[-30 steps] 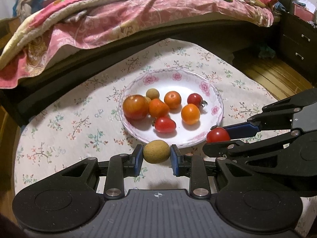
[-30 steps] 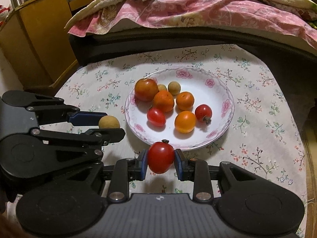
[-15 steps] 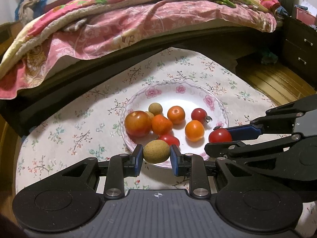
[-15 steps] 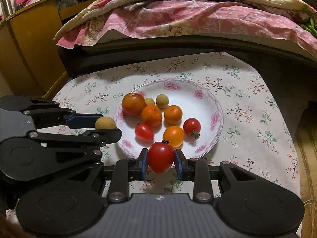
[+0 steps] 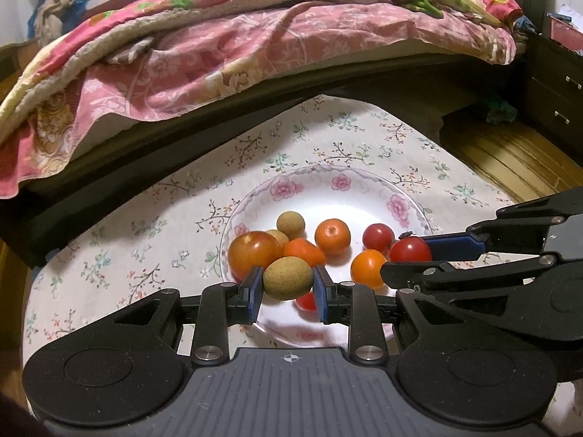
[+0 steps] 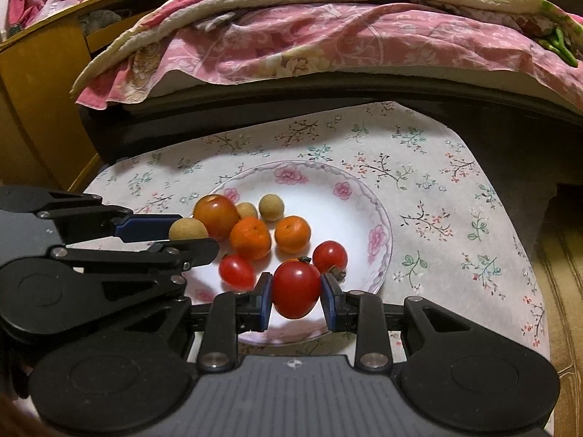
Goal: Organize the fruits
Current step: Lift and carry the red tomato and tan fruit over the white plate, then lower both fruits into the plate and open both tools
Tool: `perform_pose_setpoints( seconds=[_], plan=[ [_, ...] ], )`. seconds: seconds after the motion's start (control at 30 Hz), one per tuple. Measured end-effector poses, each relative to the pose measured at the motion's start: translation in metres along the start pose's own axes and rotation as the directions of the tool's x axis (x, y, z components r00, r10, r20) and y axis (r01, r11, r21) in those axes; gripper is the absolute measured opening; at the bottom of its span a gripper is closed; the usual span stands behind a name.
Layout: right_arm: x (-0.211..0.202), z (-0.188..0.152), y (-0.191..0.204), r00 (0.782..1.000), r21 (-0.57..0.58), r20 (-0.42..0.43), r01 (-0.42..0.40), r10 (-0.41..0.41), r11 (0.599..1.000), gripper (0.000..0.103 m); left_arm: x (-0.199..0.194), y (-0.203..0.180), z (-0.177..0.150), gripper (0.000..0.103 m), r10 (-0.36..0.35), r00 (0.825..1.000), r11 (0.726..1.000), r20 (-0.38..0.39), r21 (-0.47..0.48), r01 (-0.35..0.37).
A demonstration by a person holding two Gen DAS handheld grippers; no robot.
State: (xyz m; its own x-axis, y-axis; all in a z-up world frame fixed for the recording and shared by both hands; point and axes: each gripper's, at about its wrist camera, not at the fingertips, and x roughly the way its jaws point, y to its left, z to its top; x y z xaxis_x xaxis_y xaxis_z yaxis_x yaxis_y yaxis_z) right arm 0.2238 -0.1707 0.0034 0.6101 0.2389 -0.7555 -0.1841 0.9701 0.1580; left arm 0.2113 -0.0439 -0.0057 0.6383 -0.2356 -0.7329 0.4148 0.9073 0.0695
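Note:
A white plate with pink flowers [image 5: 397, 205] [image 6: 377, 238] sits on the floral cloth and holds several tomatoes, small oranges and tan longans. My left gripper [image 5: 288, 284] is shut on a tan longan [image 5: 288, 278] above the plate's near left part; the longan [image 6: 187, 230] also shows in the right wrist view. My right gripper [image 6: 296, 293] is shut on a red tomato [image 6: 296, 289] above the plate's near right part, and the same tomato [image 5: 410, 250] appears at the right in the left wrist view. A big reddish tomato [image 5: 253, 253] lies at the plate's left.
The table wears a floral cloth [image 5: 145, 218] [image 6: 455, 196]. A bed with a pink quilt [image 5: 255, 43] runs along the far side. A wooden cabinet [image 6: 40, 83] stands far left, dark drawers [image 5: 554, 91] far right, and wooden floor [image 5: 510, 156] lies beyond the table's right edge.
Both grippers have moved forward with their fruit, from in front of the plate's near rim to above the plate. Both stay shut.

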Motion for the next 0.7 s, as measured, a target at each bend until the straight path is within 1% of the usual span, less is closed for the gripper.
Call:
perform_pose_setpoints(
  seconds=[0.3, 0.43, 0.7],
  plan=[
    [0.015, 0.007, -0.006, 1.000, -0.011, 0.008, 0.020, -0.020, 1.000, 0.033, 0.017, 0.003, 0.003, 0.036, -0.001, 1.000, 1.000, 0.001, -0.009, 0.001],
    [0.020, 0.008, -0.008, 1.000, -0.011, 0.007, 0.026, -0.026, 1.000, 0.033, 0.019, 0.000, 0.004, 0.036, 0.020, 1.000, 1.000, 0.016, 0.018, -0.021],
    [0.023, 0.011, -0.010, 0.999, -0.006, 0.021, 0.043, -0.043, 0.999, 0.033, 0.021, 0.001, 0.007, 0.036, 0.026, 0.999, 0.999, 0.036, 0.026, -0.027]
  ],
)
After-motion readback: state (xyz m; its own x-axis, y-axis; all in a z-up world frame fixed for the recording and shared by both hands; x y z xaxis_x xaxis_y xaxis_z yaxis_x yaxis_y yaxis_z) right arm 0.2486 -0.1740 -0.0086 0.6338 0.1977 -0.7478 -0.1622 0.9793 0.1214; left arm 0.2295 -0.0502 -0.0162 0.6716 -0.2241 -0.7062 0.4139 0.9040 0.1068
